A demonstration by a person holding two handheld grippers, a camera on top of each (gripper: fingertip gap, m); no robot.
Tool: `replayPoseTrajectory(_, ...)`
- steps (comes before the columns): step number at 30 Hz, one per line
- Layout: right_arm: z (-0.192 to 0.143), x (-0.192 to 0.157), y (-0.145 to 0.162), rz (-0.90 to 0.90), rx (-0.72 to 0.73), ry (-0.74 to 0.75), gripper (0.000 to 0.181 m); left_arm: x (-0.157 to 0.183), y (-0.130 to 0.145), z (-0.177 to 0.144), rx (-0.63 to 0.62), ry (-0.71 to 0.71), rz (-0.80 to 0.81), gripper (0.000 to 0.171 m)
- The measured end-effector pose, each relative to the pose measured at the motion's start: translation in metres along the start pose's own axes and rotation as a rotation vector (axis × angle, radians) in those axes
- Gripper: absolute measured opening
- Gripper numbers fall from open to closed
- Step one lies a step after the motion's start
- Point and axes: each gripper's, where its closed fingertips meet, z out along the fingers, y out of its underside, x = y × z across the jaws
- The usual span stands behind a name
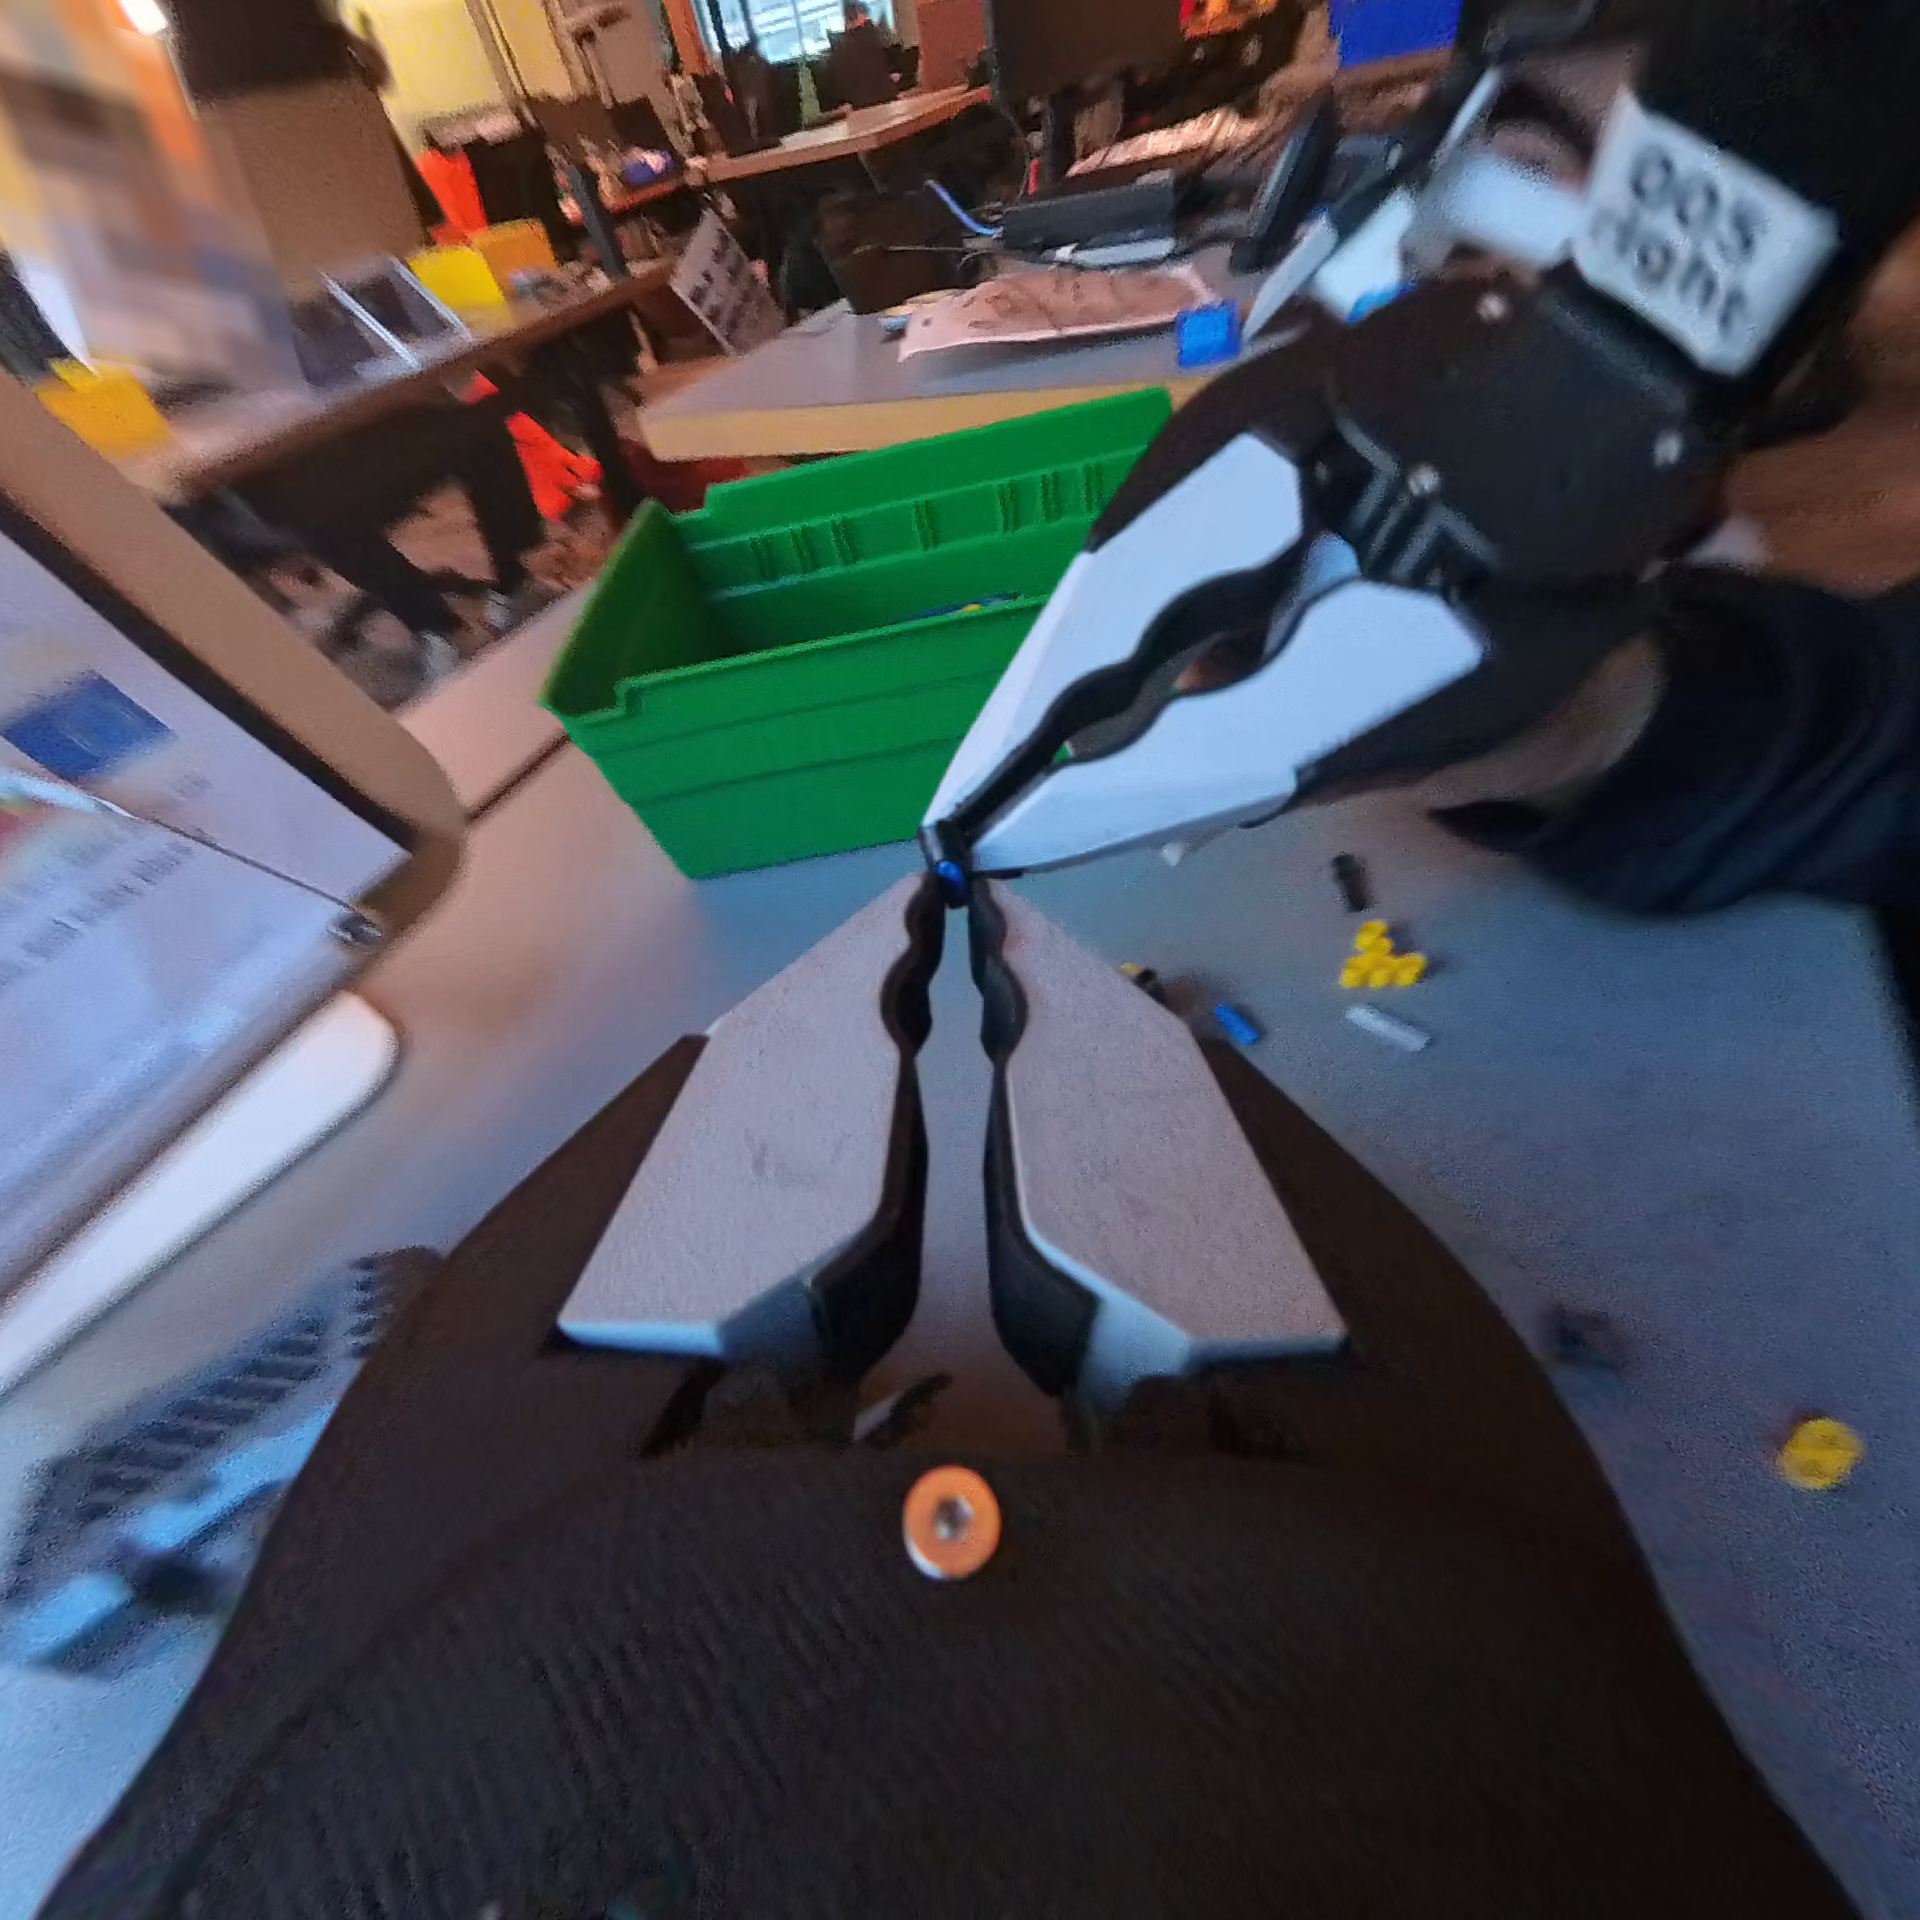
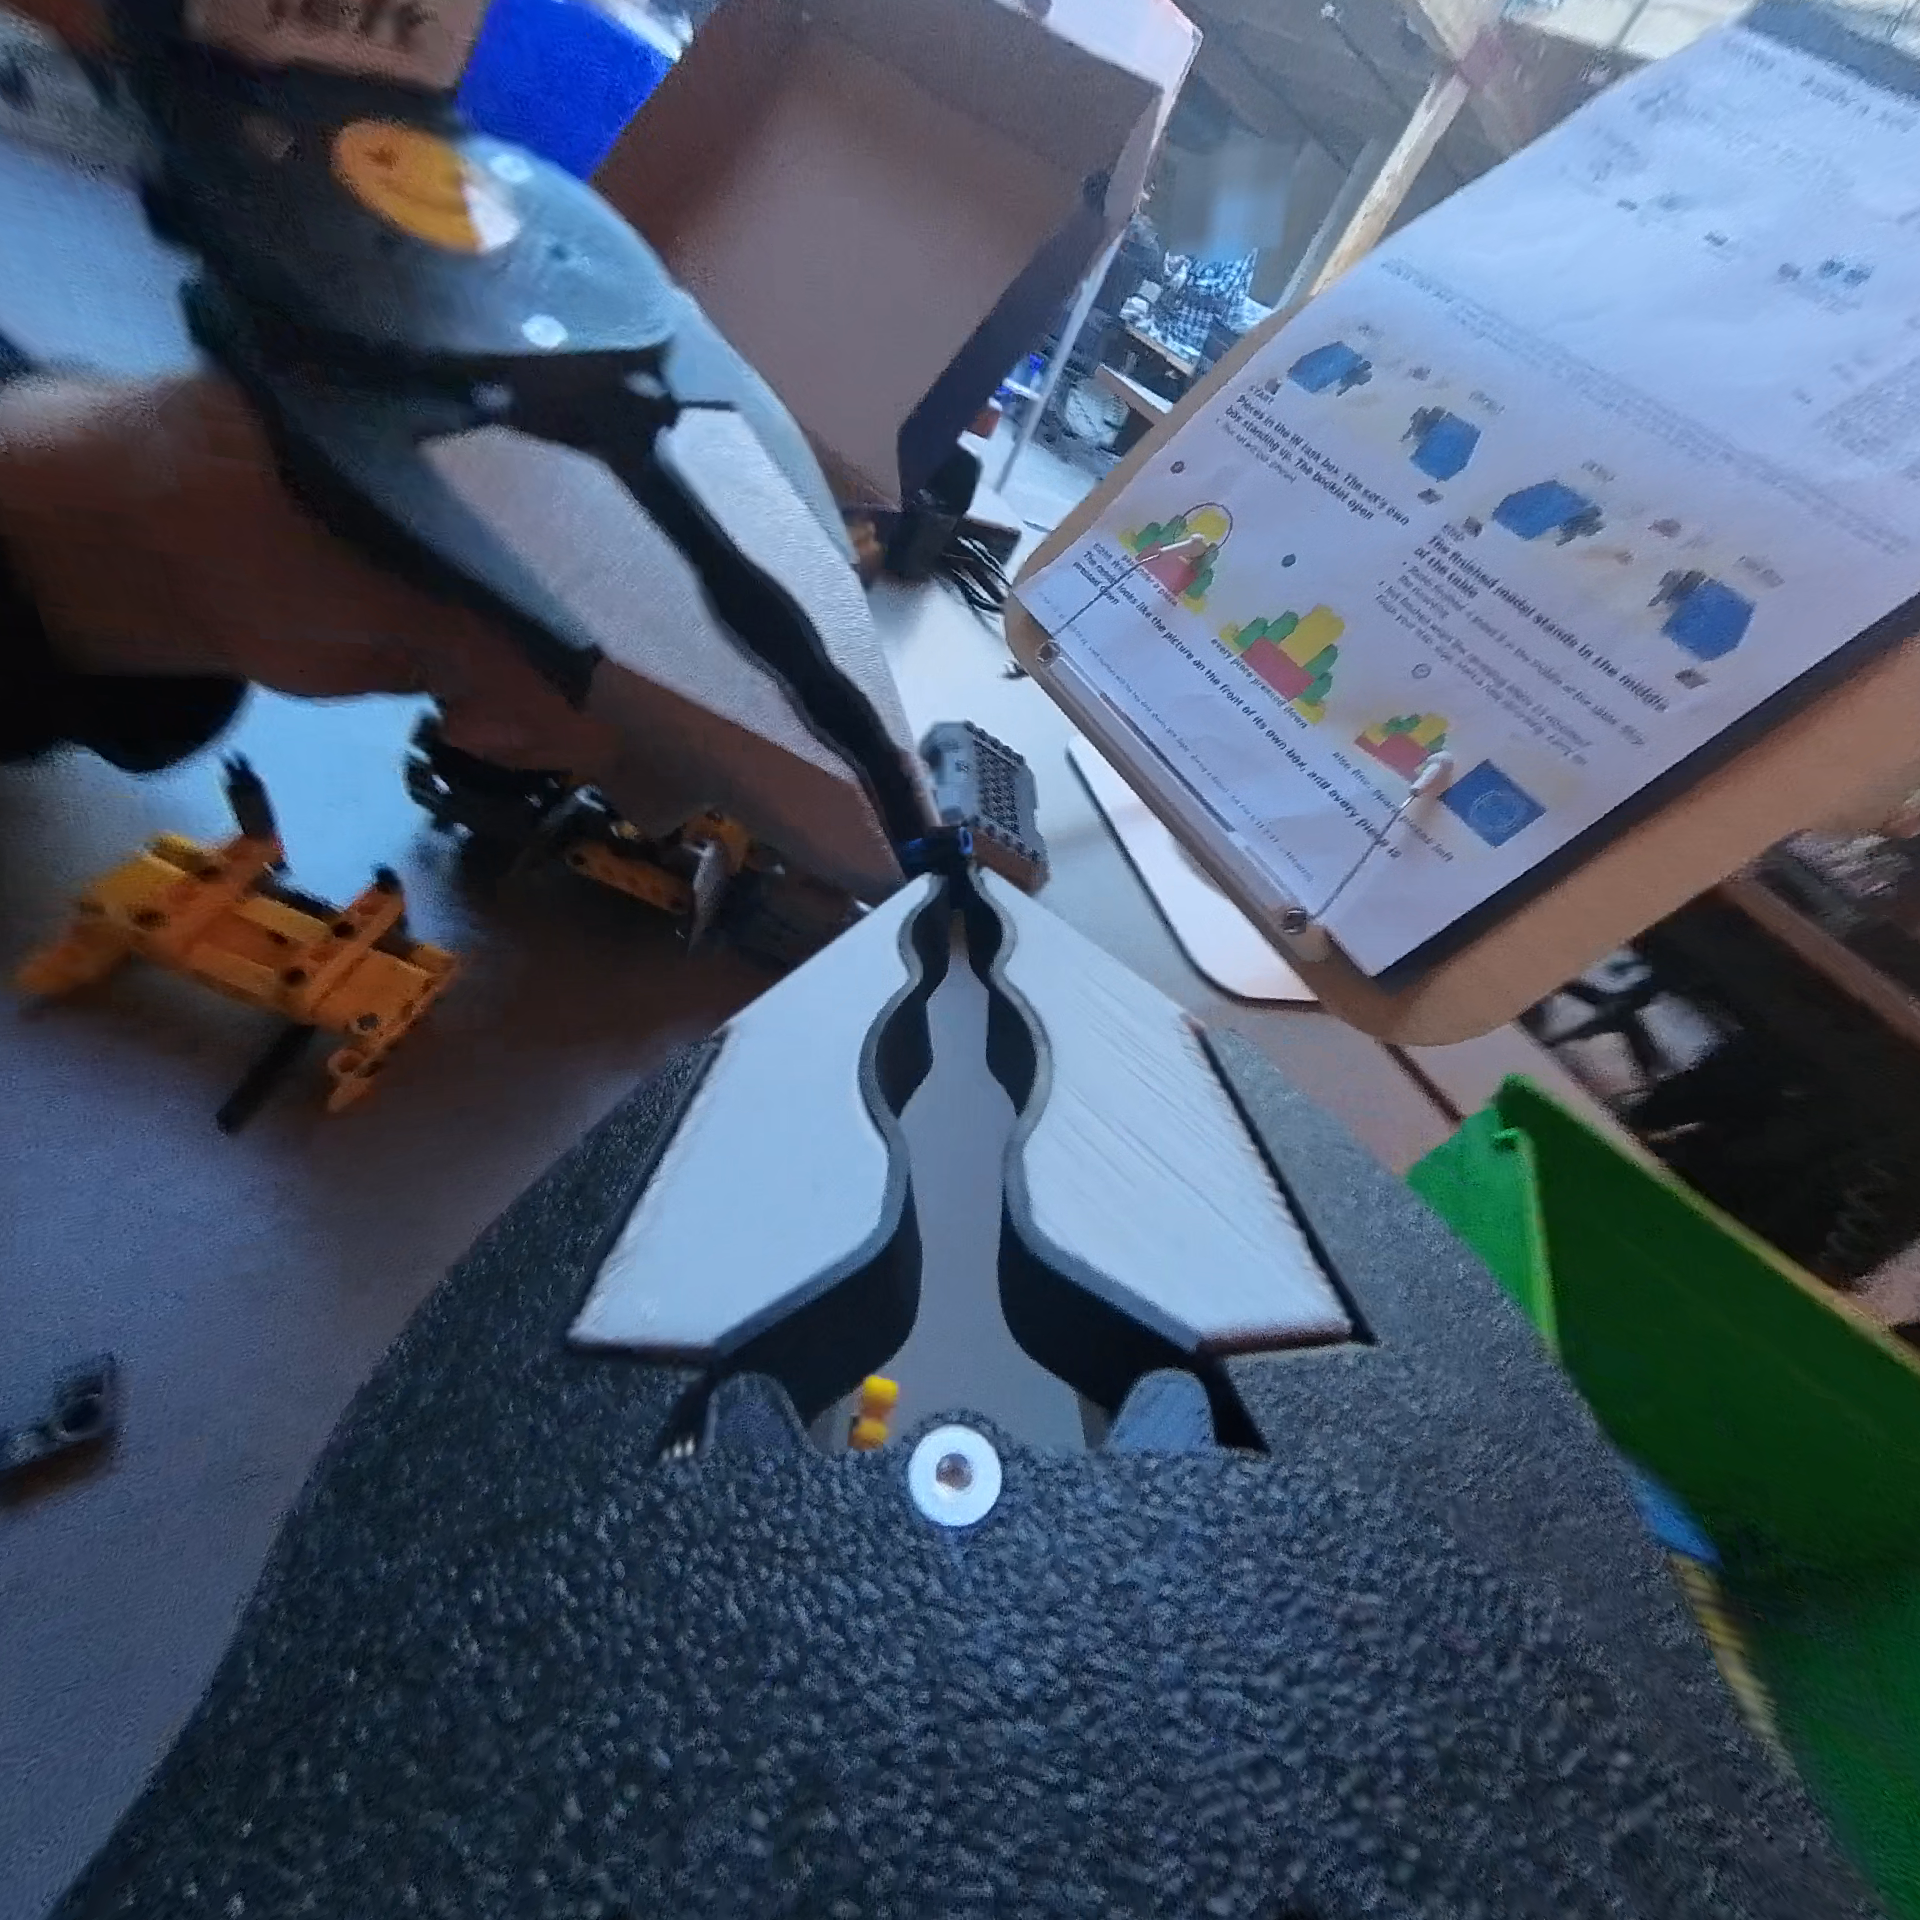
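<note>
My left gripper (image 1: 943,902) and my right gripper (image 2: 951,883) meet tip to tip above the grey table (image 1: 1558,1195). Both are shut on one small blue pin (image 1: 948,871), each pinching an end. In the left wrist view the right gripper (image 1: 951,831) comes in from the upper right, held by a gloved hand. In the right wrist view the left gripper (image 2: 914,831) comes in from the upper left, and the blue pin (image 2: 940,847) shows between the tips.
A green bin (image 1: 831,727) stands behind the grippers; it is at the right in the right wrist view (image 2: 1714,1403). An instruction board on a stand (image 2: 1507,571), a yellow beam assembly (image 2: 239,935), a grey block (image 2: 982,790) and loose yellow pieces (image 1: 1377,961) are on the table. The tips of both grippers are at nearly the same place. Both grippers' tips are roughly 20 cm from the yellow beam assembly (image 2: 239,935).
</note>
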Motion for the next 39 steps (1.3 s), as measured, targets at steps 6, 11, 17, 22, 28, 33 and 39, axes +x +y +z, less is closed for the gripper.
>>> replayPoseTrajectory(6,-0.001,0.002,-0.017,0.407,0.152,-0.096,0.0,-0.002,-0.014,-0.01,0.018,-0.083,0.144,0.001)
replayPoseTrajectory(11,-0.013,0.035,-0.016,0.625,0.256,-0.046,0.0,0.012,-0.023,-0.015,0.112,0.055,-0.025,0.0)
replayPoseTrajectory(17,-0.013,0.027,-0.012,0.631,0.251,-0.154,0.0,0.007,-0.008,-0.003,0.048,0.039,-0.066,0.0)
replayPoseTrajectory(22,-0.001,-0.003,-0.013,0.638,0.234,-0.294,0.0,0.003,-0.003,0.002,0.044,-0.007,-0.058,0.0)
replayPoseTrajectory(28,-0.007,0.006,-0.011,0.756,0.263,-0.333,0.0,0.002,0.001,0.005,0.03,-0.054,0.005,0.0)
replayPoseTrajectory(33,-0.005,-0.001,-0.011,0.811,0.265,-0.401,0.0,0.003,0.004,0.006,0.019,-0.069,0.04,0.0)
replayPoseTrajectory(39,-0.003,-0.006,-0.011,0.808,0.252,-0.416,0.0,0.001,0.005,0.006,0.019,-0.076,0.041,0.0)
